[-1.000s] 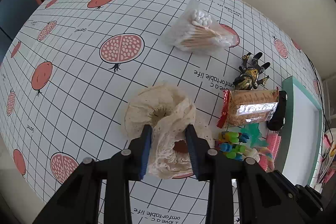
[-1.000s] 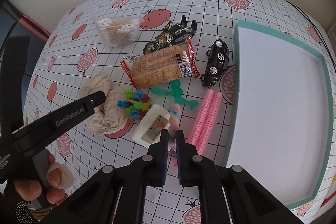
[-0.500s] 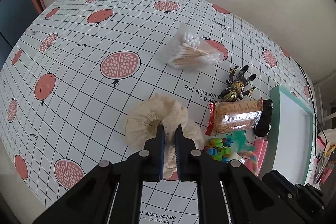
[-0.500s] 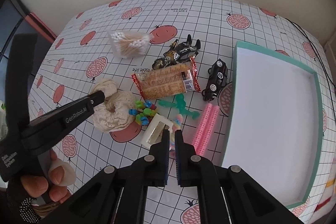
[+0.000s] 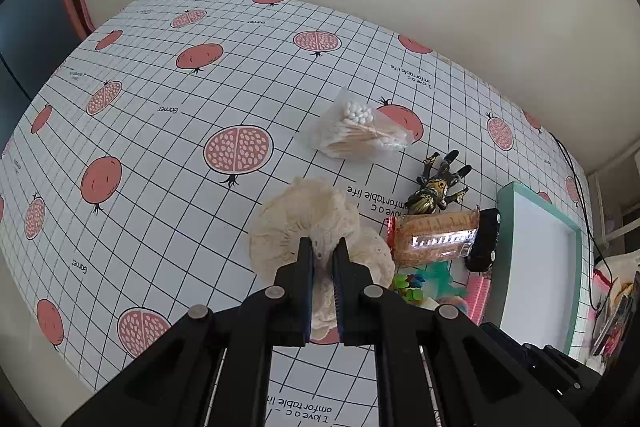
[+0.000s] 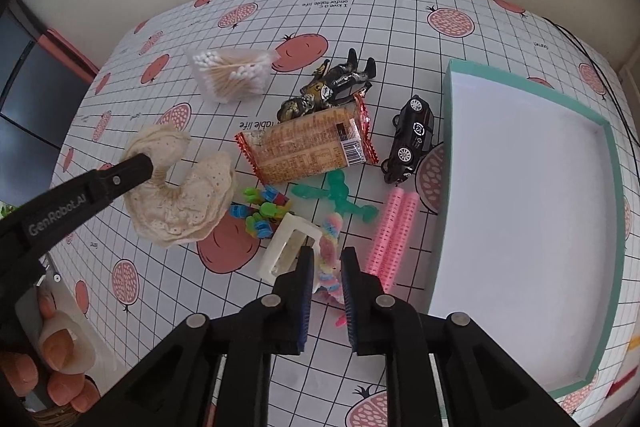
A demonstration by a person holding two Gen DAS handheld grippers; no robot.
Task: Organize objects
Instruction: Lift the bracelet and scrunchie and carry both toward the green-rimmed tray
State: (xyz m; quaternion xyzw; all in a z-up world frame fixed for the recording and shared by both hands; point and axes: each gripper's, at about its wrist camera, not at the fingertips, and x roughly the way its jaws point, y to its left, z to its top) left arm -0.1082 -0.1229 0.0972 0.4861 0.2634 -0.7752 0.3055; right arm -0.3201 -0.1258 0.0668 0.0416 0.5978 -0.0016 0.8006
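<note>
My left gripper (image 5: 322, 255) is shut on a cream lace scrunchie (image 5: 288, 223), pinching its inner fold. In the right wrist view the same left gripper (image 6: 140, 163) holds the scrunchie (image 6: 192, 203) with its left side raised. My right gripper (image 6: 328, 261) hovers low over the clutter with its jaws a little apart. A pastel rainbow candy strip (image 6: 332, 227) lies in the gap between them, and whether the pads touch it is unclear. A white-bottomed teal tray (image 6: 520, 207) sits to the right.
On the pomegranate tablecloth lie a bag of cotton swabs (image 6: 230, 75), a black-gold action figure (image 6: 328, 87), a biscuit pack (image 6: 308, 147), a black toy car (image 6: 412, 139), pink rollers (image 6: 394, 235), a green toy (image 6: 340, 195), coloured clips (image 6: 260, 211) and a white box (image 6: 288, 247).
The left gripper shut on the scrunchie, then rose with it. The right gripper dropped closer to the candy strip and its jaws parted slightly.
</note>
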